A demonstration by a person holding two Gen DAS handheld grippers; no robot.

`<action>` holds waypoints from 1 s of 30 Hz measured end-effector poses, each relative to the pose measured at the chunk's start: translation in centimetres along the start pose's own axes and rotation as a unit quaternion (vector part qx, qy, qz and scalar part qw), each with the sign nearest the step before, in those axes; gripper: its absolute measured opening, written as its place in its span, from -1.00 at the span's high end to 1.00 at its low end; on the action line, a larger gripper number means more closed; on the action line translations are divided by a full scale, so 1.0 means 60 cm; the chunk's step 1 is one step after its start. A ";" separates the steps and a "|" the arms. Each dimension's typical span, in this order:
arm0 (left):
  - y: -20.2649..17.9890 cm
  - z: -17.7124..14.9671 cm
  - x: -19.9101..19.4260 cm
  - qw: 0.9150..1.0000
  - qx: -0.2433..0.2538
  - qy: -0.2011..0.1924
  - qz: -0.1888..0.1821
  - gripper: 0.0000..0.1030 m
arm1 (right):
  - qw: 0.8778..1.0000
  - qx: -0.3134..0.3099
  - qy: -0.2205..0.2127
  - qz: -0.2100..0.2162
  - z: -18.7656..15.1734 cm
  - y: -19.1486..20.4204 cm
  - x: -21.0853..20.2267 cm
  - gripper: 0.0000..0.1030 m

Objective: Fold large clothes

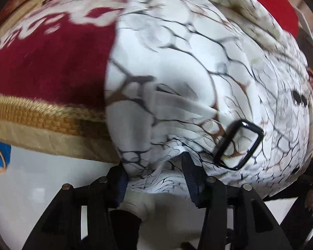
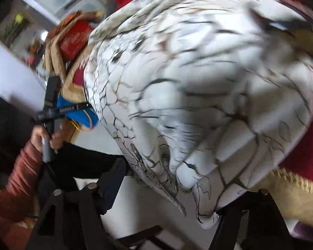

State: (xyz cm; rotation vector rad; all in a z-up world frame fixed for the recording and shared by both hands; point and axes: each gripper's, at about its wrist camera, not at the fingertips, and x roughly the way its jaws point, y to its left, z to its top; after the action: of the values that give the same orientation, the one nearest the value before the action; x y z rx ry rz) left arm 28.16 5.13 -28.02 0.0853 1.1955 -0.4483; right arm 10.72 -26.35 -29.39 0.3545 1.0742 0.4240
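Red cloth w/ pale pattern (image 1: 41, 62) covers the surface, gold fringe & tan border (image 1: 41, 123) along its near edge, hanging over a white floor. Spread over the red cloth, filling most of both views: a big white garment w/ black & brown crackle print (image 1: 177, 73). It lies across the cloth & its near edge droops past the fringe toward both tongs.

Left tongs (image 1: 154, 179): narrow gap, a gathered fold of the garment's hem sits between the two fingers, so holding the fabric. Right tongs (image 2: 167, 198): spread wider, w/ a bunched corner of the same garment hanging between them; left finger stands apart from the fabric, right finger is covered by cloth, so can't tell if it's gripping.

Right wrist view is blurred. It shows the person's left hand (image 2: 50, 137), rust-coloured sleeve, wrapped round the other tool's handle, beside a blue item w/ orange trim (image 2: 81, 114).

Smaller bits: a glossy black rectangular buckle (image 1: 239, 144) on the garment just beyond the left tongs, and black round eyelets (image 1: 299, 99) further right.
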 end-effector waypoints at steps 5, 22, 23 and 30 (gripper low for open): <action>-0.016 -0.001 -0.022 0.999 0.022 -0.018 -0.033 0.86 | 0.999 -0.031 -0.015 -0.009 0.010 0.038 -0.008 0.44; -0.042 0.214 -0.229 0.967 0.022 -0.179 -0.180 0.87 | 0.961 0.024 -0.268 0.067 0.267 0.044 -0.199 0.62; -0.037 0.222 -0.211 0.970 0.014 -0.166 -0.177 0.85 | 0.959 0.044 -0.274 0.055 0.285 0.024 -0.190 0.62; -0.011 0.168 -0.121 0.973 -0.061 -0.110 -0.194 0.34 | 0.959 0.135 -0.246 0.048 0.335 -0.100 -0.114 0.63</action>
State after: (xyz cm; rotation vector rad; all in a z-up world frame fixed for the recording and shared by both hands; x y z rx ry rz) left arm 34.67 3.66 -17.53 -0.3025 1.0183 -0.7049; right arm 26.90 -36.40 -18.26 0.7168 0.6269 0.2529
